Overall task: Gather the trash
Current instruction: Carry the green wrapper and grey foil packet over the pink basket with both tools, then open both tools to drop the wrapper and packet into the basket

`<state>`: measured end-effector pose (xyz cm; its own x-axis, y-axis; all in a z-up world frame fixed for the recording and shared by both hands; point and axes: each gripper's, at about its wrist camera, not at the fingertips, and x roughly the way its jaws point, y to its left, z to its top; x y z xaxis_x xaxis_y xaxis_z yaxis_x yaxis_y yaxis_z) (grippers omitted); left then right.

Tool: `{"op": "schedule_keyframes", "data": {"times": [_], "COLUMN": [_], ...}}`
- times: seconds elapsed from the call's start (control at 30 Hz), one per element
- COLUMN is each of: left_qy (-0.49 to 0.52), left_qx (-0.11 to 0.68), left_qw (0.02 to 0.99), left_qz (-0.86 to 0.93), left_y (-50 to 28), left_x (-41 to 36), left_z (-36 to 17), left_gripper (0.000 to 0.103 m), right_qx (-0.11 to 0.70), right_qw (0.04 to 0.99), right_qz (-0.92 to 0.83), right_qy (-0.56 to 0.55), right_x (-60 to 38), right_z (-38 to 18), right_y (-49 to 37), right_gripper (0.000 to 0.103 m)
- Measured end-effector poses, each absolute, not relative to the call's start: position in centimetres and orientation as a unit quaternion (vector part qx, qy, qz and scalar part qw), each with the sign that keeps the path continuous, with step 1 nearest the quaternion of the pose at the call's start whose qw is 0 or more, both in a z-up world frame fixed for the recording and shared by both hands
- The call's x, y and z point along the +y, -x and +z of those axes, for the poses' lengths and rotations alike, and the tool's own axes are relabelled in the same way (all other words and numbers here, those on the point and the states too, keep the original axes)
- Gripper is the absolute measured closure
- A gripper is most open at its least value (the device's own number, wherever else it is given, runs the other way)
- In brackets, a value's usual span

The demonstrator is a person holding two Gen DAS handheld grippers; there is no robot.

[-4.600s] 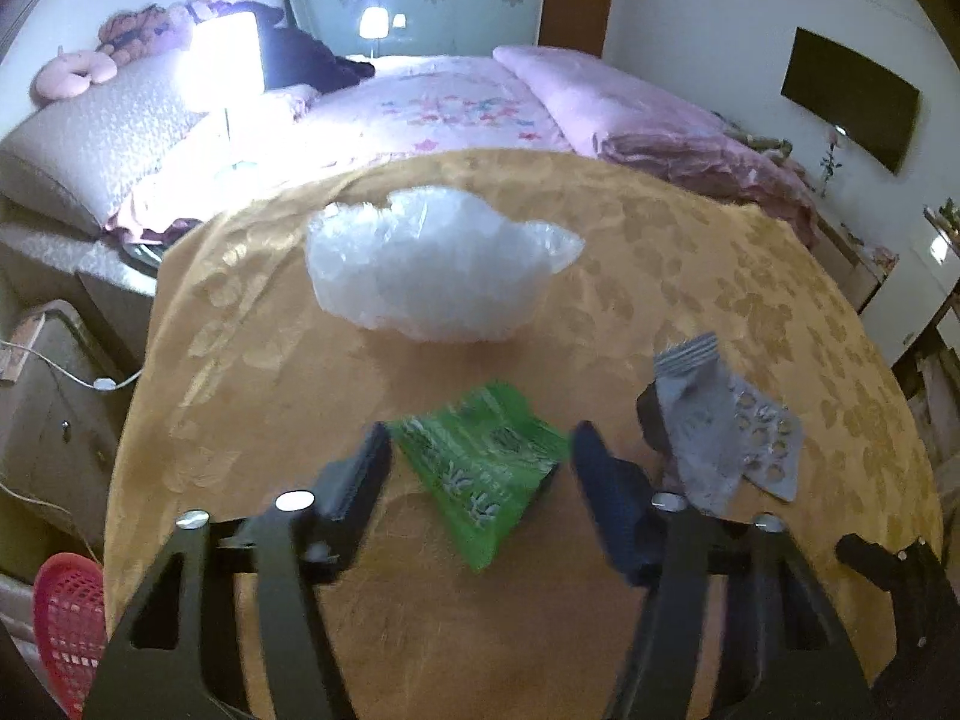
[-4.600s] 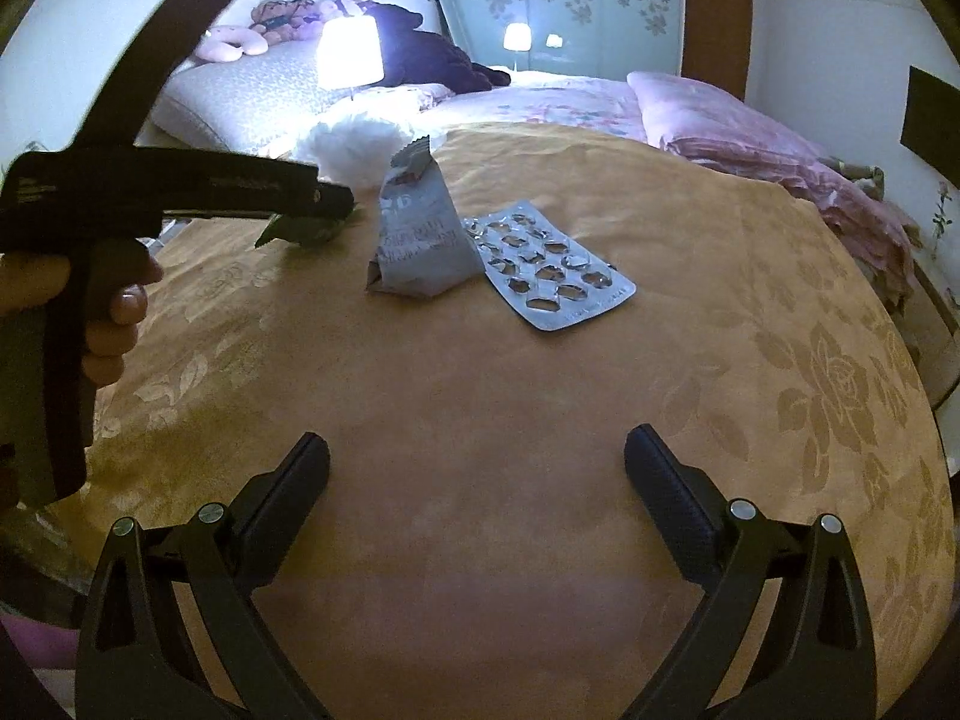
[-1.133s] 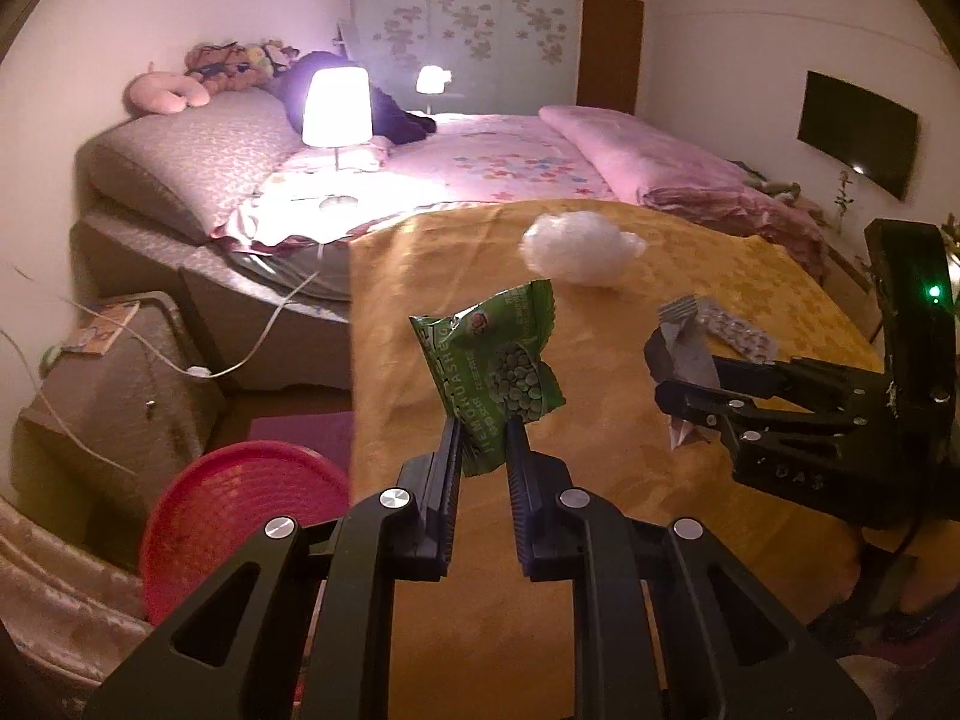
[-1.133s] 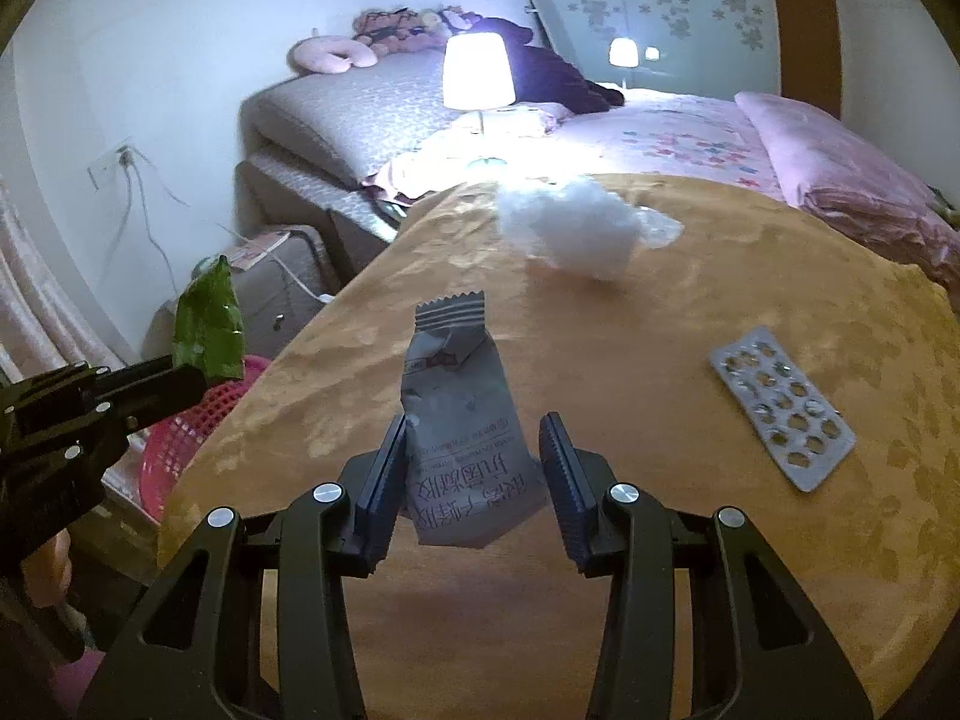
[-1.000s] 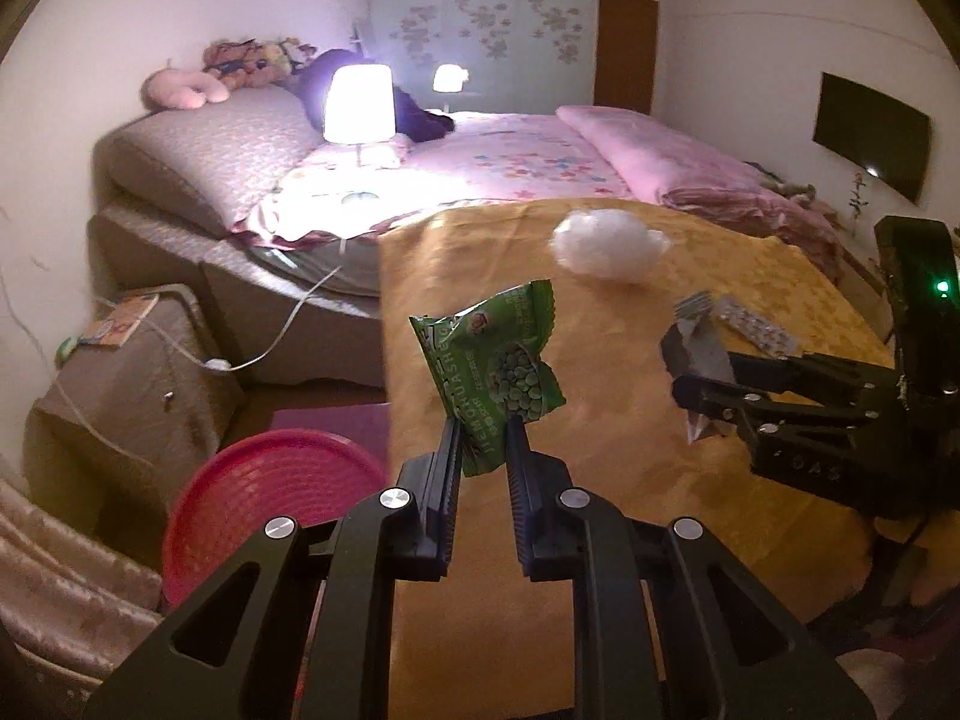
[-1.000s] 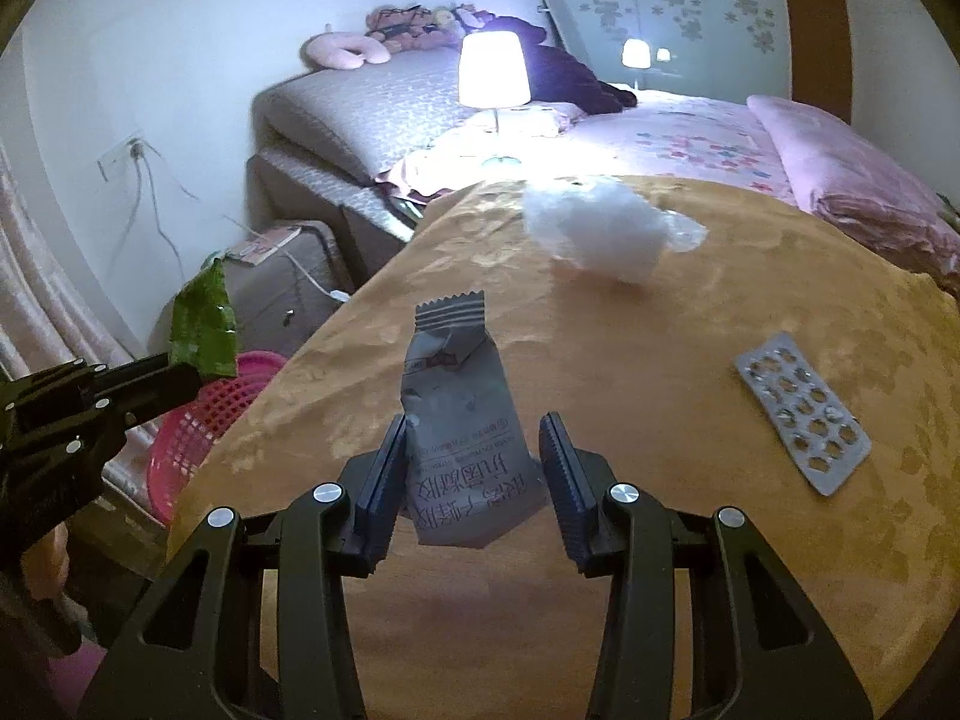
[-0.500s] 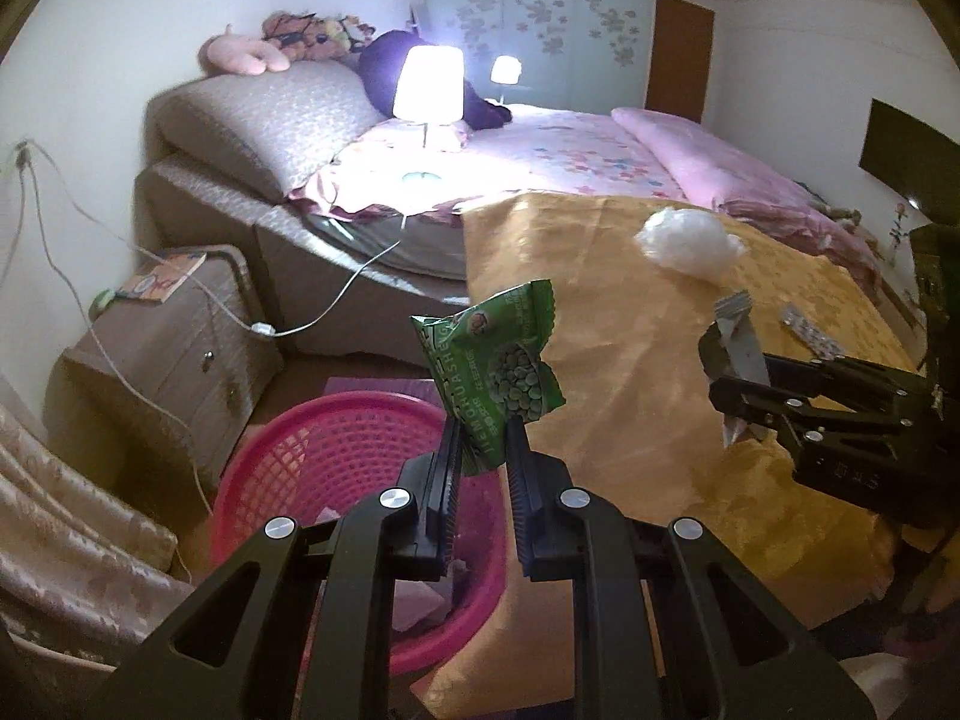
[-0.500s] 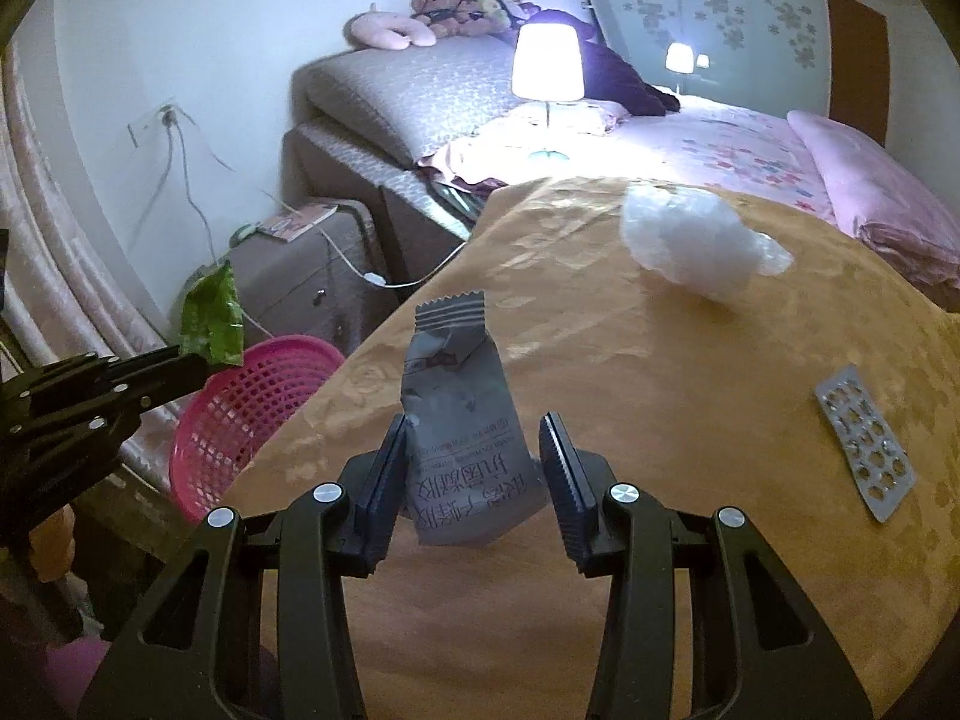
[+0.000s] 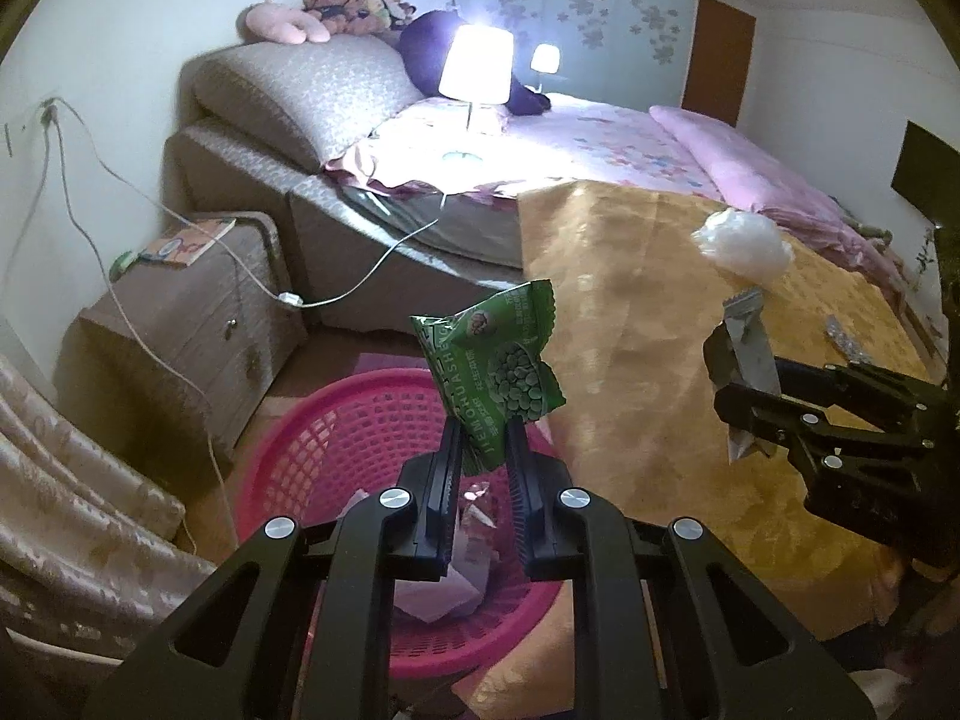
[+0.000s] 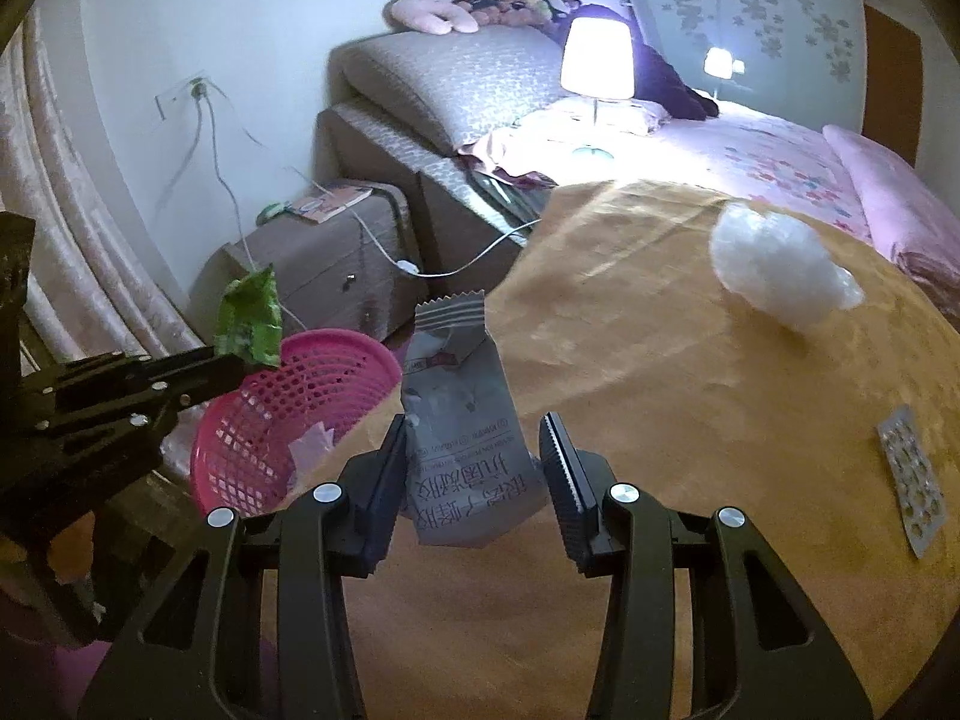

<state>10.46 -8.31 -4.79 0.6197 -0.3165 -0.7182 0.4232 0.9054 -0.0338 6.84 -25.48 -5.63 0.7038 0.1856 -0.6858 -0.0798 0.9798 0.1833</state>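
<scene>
Left wrist view: left tongs [image 9: 483,468] are gripping a green wrapper [image 9: 492,372] over the pink basket [image 9: 288,468]; right tongs [image 10: 474,468] are pinching a grey packet [image 10: 465,432]. Centre each before letting go.

green packet [image 9: 495,372] | grey sachet [image 10: 465,420] | pink basket [image 9: 312,450] | gold floral cloth [image 10: 690,420]

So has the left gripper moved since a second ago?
Yes. The left gripper, shut on the green packet, has swung left off the table to above the pink basket.
</scene>
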Motion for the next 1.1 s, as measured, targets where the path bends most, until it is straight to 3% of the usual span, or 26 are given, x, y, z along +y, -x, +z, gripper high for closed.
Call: {"op": "schedule_keyframes", "data": {"times": [0.8, 0.93, 1.1], "left_qy": [-0.056, -0.052, -0.055], "left_qx": [0.443, 0.444, 0.445], "left_qw": [0.884, 0.884, 0.883], "left_qz": [-0.140, -0.138, -0.139], "left_y": [-13.7, -13.9, -13.8], "left_x": [-4.6, -4.4, -4.6], "left_z": [-8.0, -8.0, -8.1], "left_gripper": [0.088, 0.080, 0.064], "right_qx": [0.409, 0.408, 0.406], "right_qw": [0.899, 0.899, 0.900], "right_qz": [0.150, 0.151, 0.153], "right_qy": [-0.041, -0.042, -0.045], "right_x": [-18.2, -18.3, -18.4], "right_z": [-6.7, -6.8, -6.7], "right_y": [-12.0, -11.9, -11.6], "right_gripper": [0.060, 0.059, 0.046]}}
